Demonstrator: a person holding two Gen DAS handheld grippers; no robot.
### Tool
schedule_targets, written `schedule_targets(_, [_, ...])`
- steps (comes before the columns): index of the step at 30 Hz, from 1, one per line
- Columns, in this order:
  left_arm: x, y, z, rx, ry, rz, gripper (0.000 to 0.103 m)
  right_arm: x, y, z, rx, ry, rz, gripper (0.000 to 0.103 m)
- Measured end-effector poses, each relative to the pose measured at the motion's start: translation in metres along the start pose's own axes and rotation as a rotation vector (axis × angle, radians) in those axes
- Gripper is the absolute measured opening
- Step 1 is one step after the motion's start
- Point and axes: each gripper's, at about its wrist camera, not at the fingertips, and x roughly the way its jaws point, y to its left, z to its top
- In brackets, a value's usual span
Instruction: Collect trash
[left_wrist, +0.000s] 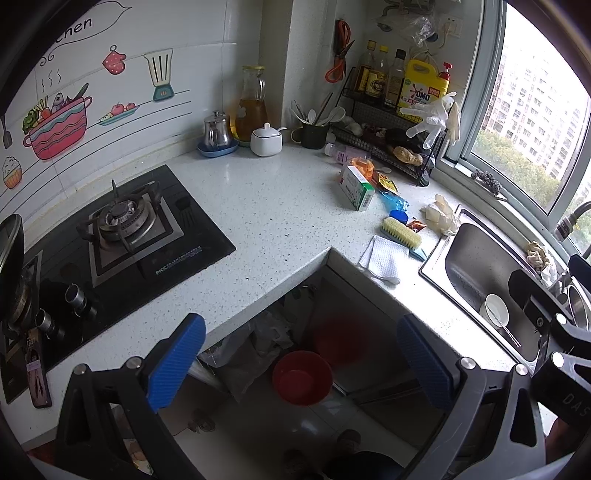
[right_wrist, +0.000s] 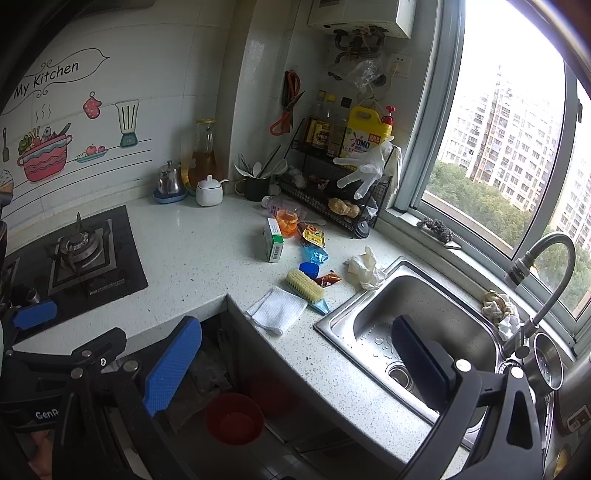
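Observation:
Litter lies on the speckled counter beside the sink: a green-and-white box (left_wrist: 356, 187) (right_wrist: 273, 240), an orange wrapper (right_wrist: 287, 221), a yellow sachet (right_wrist: 314, 235), a blue plastic wrapper (left_wrist: 395, 202) (right_wrist: 314, 254), a red sachet (right_wrist: 328, 278) and a crumpled white glove (left_wrist: 439, 214) (right_wrist: 364, 267). A red bin (left_wrist: 302, 376) (right_wrist: 234, 417) stands on the floor under the counter's inner corner. My left gripper (left_wrist: 299, 336) hangs open over that bin, holding nothing. My right gripper (right_wrist: 291, 350) is open too, near the counter edge in front of the sink.
A gas hob (left_wrist: 125, 225) is at the left. The steel sink (right_wrist: 373, 310) at the right holds a white bowl (left_wrist: 496, 310), with a faucet (right_wrist: 543, 258) behind. A scrub brush (right_wrist: 306, 286), a white cloth (right_wrist: 279, 308), a wire rack (right_wrist: 325, 203) with bottles and a jug (left_wrist: 252, 107) crowd the back.

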Motion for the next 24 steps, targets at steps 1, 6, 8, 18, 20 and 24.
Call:
schedule_targets(1, [0.0,0.0,0.0,0.001,-0.001,0.001,0.103,0.0,0.0,0.0,0.0,0.0,0.002,0.103])
schedule_targets(6, [0.0,0.002,0.0,-0.006,0.002,-0.006,0.103,-0.002,0.001,0.0,-0.004,-0.009,-0.003,0.103])
schedule_targets(8, [0.0,0.002,0.001,-0.004,0.003,-0.006,0.103,-0.002,0.001,0.0,-0.004,-0.01,-0.005,0.103])
schedule_targets(18, [0.007,-0.002,0.009,0.01,0.011,0.0,0.103,0.005,-0.001,0.005,0.004,-0.003,-0.005,0.103])
schedule_targets(20, [0.011,-0.004,0.012,0.015,0.015,-0.001,0.103,0.009,-0.002,0.008,0.006,0.004,-0.004,0.103])
schedule_targets(24, [0.022,-0.01,0.022,0.029,0.032,-0.006,0.103,0.018,-0.006,0.01,0.013,0.01,-0.007,0.103])
